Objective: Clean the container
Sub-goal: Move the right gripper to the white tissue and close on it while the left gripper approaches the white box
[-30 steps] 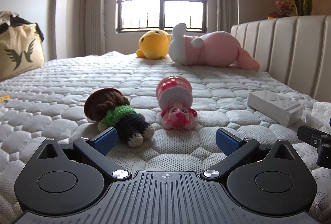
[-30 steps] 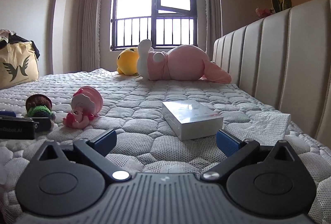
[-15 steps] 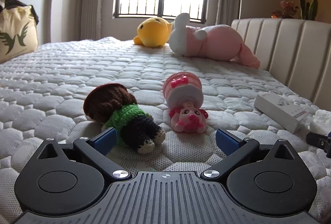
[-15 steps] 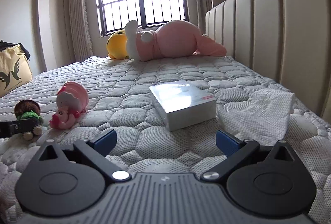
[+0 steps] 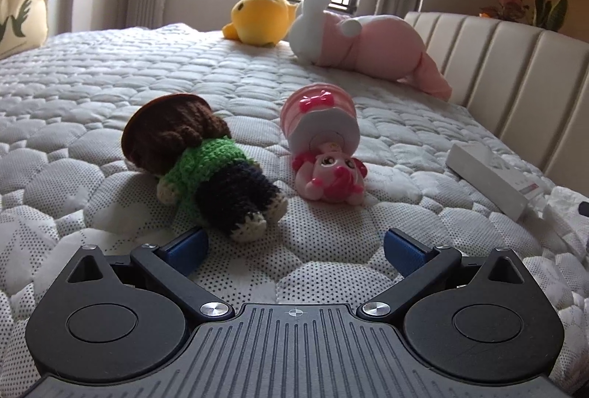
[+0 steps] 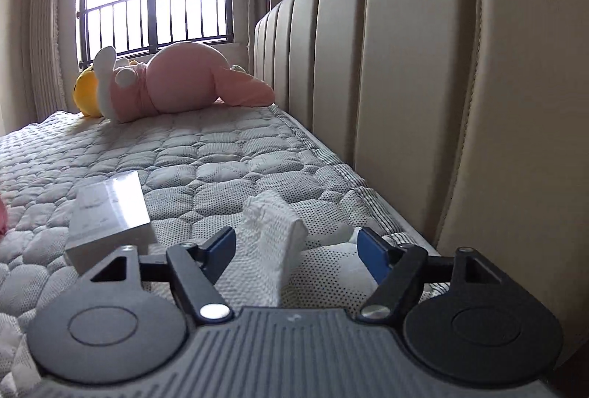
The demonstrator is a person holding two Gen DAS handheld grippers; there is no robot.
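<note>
The container point(image 5: 489, 179) is a flat white box with a glossy pale lid and a small red mark at one end. It lies flat on the quilted mattress point(image 5: 110, 74), toward the headboard-side edge, and it is closed. In the right wrist view the same box point(image 6: 110, 214) sits just left of the right gripper's left finger, its near corner close to the finger's linkage; whether they touch cannot be told.

A crumpled white tissue point(image 6: 268, 243) lies on the mattress just beside the box, between it and the padded beige headboard point(image 6: 423, 85). One fold of the tissue stands up in a ridge.

The right gripper point(image 6: 296, 249) is low over the mattress near that edge, tilted a little, and points along the headboard toward the window. Its blue-padded fingers stand wide apart on either side of the tissue ridge, gripping nothing.

The left gripper point(image 5: 294, 247) hovers low over the middle of the mattress, level, its fingers spread wide and empty. Just ahead of its left pad point(image 5: 187, 247) lies a crocheted doll point(image 5: 198, 170) with brown hair and green top. A pink toy figure point(image 5: 324, 144) lies beside the doll. Farther off, near the window-side edge, rest a yellow plush point(image 5: 261, 19) and a pink plush rabbit point(image 5: 364, 45).
</note>
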